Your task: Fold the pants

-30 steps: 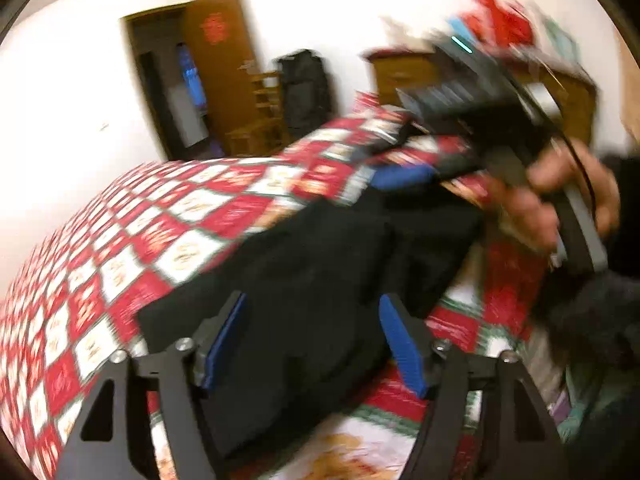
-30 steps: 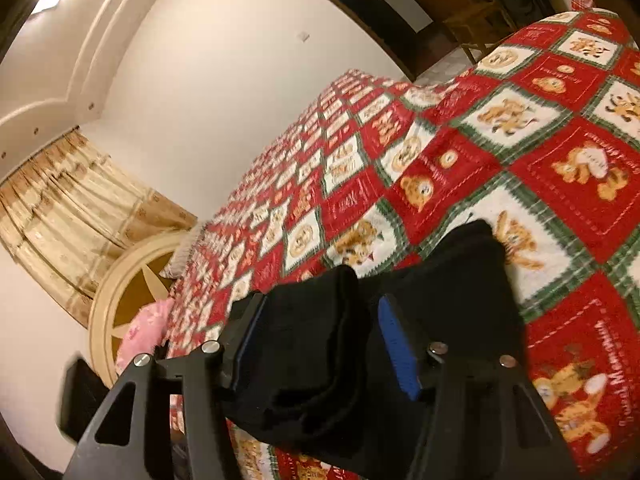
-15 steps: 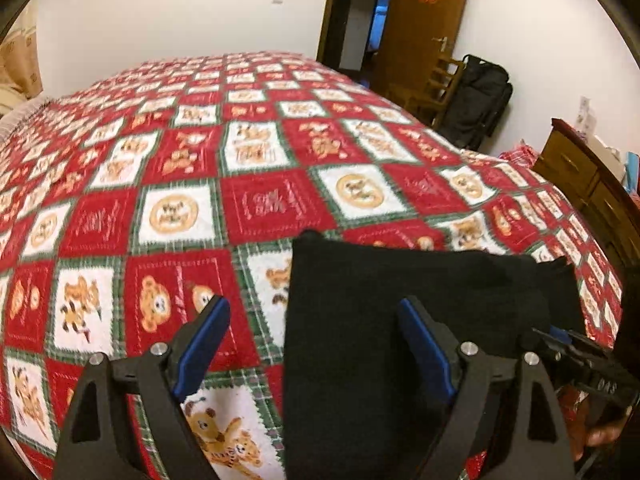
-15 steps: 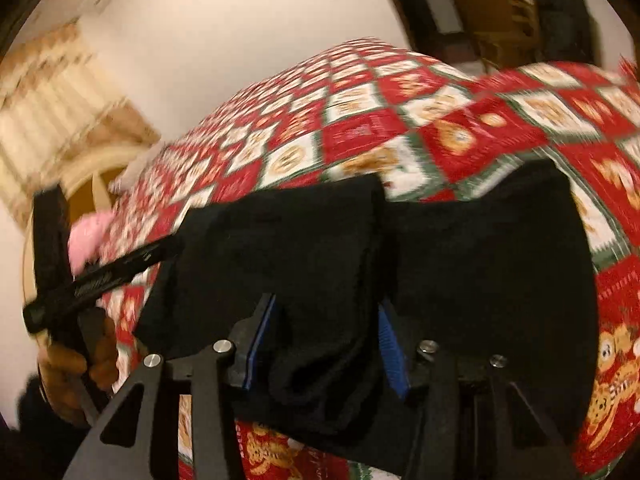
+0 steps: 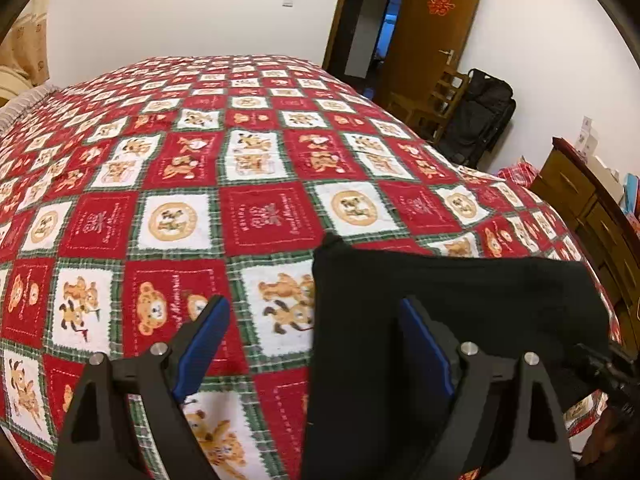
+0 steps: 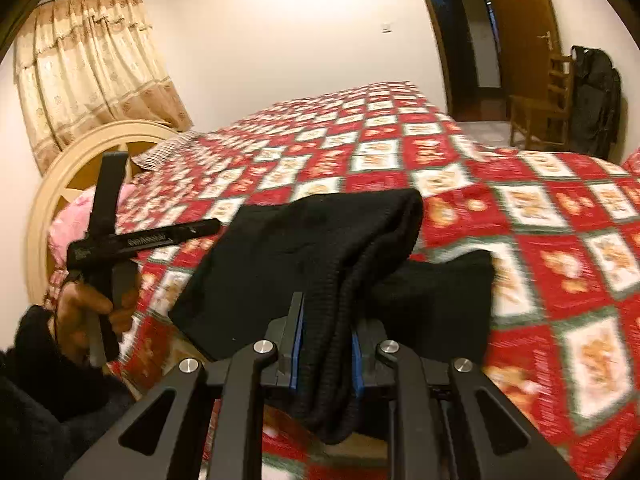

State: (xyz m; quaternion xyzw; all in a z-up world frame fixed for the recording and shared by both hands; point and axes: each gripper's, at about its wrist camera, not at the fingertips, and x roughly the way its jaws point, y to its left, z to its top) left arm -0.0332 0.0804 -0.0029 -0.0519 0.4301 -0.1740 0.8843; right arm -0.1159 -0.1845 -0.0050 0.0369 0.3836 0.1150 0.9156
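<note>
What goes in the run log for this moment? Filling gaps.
stage: folding | left gripper: open | right gripper: shut on pants | pants: on bed

A: Right gripper [image 6: 326,354] — what are the jaws doing?

B: Pinching a bunched fold of the black pants [image 6: 320,248]; cloth is hanging below them and rising ahead of them.

A: Beyond the jaws?

B: More black fabric is lying on the red checkered quilt [image 6: 540,216]. Off to the jaws' left, the left hand [image 6: 86,314] is gripping the left gripper's handle [image 6: 116,240].
</note>
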